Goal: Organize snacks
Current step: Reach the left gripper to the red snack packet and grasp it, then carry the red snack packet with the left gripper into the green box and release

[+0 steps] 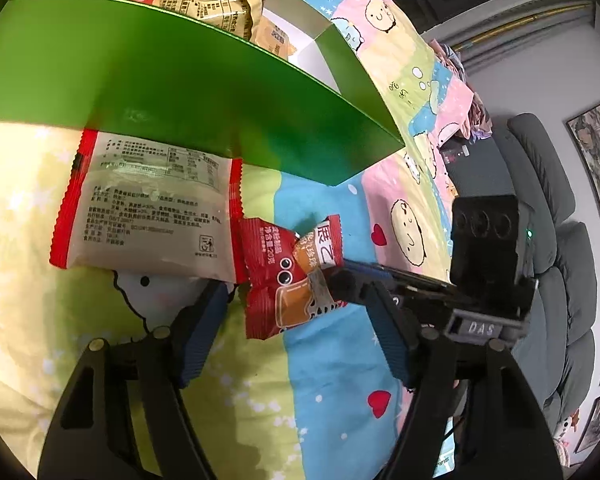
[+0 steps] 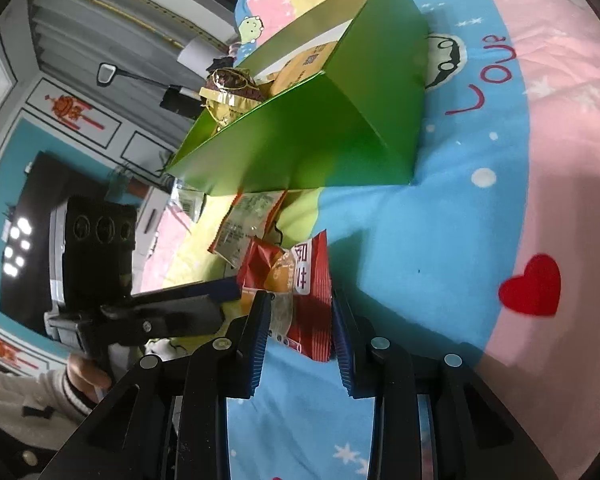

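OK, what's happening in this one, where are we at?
A person is sorting snacks on a cartoon-print blanket into a green box that already holds several packets. The right gripper has its fingers either side of a small red snack packet, about to close on it. The left gripper sits open facing the same packet. A larger red-edged white packet lies against the box.

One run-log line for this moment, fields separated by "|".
right gripper: closing around small red snack packet | left gripper: open beside it | green box: partly filled | white-red packet: outside box
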A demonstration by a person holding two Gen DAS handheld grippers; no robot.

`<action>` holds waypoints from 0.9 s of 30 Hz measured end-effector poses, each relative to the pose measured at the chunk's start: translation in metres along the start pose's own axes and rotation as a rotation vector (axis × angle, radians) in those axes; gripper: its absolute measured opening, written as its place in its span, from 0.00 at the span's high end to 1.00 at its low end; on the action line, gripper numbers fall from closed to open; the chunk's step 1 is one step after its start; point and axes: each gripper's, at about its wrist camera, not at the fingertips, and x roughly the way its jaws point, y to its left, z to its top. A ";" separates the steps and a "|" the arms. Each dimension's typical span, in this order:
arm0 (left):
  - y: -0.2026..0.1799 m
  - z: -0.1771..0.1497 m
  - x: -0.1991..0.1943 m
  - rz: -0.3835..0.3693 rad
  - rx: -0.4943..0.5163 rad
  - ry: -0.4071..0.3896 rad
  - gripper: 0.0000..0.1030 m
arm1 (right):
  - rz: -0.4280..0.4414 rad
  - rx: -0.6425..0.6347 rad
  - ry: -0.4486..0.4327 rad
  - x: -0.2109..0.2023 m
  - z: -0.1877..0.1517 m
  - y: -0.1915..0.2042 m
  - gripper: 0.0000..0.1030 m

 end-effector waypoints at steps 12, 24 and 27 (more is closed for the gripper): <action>-0.002 -0.010 0.000 0.052 0.100 0.013 0.71 | -0.255 -0.096 -0.115 -0.004 -0.019 0.041 0.87; -0.021 -0.004 -0.039 0.037 0.193 -0.088 0.71 | -0.240 -0.133 -0.228 -0.034 -0.015 0.078 0.88; -0.019 0.006 -0.053 0.041 0.203 -0.115 0.70 | -0.229 -0.155 -0.250 -0.035 -0.003 0.088 0.88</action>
